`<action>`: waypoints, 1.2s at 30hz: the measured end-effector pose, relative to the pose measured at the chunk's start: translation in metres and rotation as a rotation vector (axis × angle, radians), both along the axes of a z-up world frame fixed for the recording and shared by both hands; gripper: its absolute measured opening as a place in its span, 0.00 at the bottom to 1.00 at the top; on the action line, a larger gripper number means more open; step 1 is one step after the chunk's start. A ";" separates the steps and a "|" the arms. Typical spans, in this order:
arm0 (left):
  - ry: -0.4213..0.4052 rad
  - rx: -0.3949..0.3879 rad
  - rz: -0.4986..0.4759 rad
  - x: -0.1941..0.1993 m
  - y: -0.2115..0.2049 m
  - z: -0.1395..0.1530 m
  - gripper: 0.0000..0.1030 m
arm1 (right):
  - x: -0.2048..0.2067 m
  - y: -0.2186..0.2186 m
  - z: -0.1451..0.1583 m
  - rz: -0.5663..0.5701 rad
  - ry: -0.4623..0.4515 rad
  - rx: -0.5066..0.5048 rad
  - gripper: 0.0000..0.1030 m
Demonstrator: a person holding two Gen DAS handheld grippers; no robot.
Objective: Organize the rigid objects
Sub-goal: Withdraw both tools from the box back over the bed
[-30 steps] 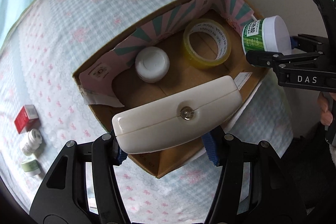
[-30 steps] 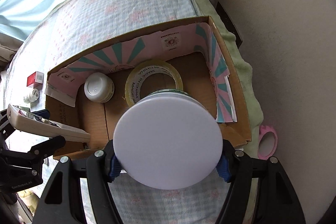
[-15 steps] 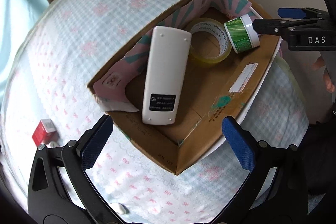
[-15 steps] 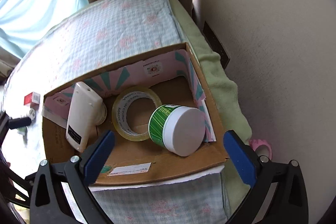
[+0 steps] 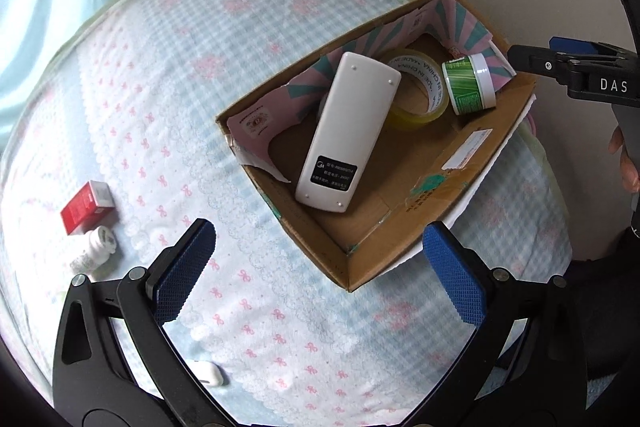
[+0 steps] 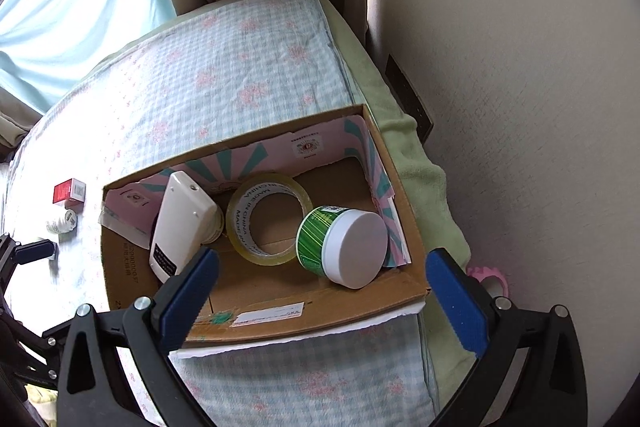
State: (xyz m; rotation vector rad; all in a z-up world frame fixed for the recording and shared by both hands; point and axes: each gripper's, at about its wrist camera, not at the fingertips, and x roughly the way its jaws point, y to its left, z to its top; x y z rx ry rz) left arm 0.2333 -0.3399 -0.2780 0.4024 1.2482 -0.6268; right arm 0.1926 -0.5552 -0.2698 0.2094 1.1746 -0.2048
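Two grippers hang over the bed, both with blue pads spread wide and nothing between them. At the far left of the bedspread point(image 5: 168, 75), well apart from the box point(image 5: 362, 251), lie a red carton point(image 5: 86, 205) and a small white bottle point(image 5: 94, 251) just beside it; a white earbud case point(image 5: 210, 375) sits nearer, by the left finger of the left gripper point(image 5: 320, 267).

That left gripper hovers above the near corner of the box. Inside, the remote point(image 5: 346, 131) lies face down at a tilt, its far end propped on something mostly hidden and against the tape roll point(image 5: 420, 87). Right of the tape, the green jar point(image 5: 470, 89) lies on its side, touching the roll and the pink-lined right wall.

From the right gripper point(image 6: 320, 291), which hovers above the box's near wall, the jar point(image 6: 344, 247) is closest, just beyond the wall. Bare cardboard floor shows behind the jar and in the near left corner. The box's right edge runs close along the bed's edge, with green blanket point(image 6: 408, 155) and wall point(image 6: 500, 67) beyond; a pink ring point(image 6: 494, 277) peeks out there.
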 end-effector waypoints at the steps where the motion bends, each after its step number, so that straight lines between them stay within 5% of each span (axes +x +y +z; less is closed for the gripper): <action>1: -0.007 -0.007 0.002 -0.002 0.003 0.005 1.00 | -0.001 0.002 0.005 0.003 -0.004 -0.005 1.00; 10: -0.077 -0.089 0.058 -0.028 0.054 0.063 1.00 | -0.018 0.046 0.066 0.036 -0.069 -0.081 1.00; 22: -0.178 -0.105 0.243 -0.056 0.194 0.116 1.00 | -0.025 0.163 0.127 0.183 -0.171 -0.059 1.00; 28: -0.216 -0.049 0.351 -0.054 0.264 0.120 1.00 | -0.009 0.228 0.134 0.289 -0.211 -0.010 1.00; 36: -0.179 -0.068 0.493 -0.032 0.346 0.107 1.00 | 0.027 0.300 0.124 0.488 -0.219 0.034 1.00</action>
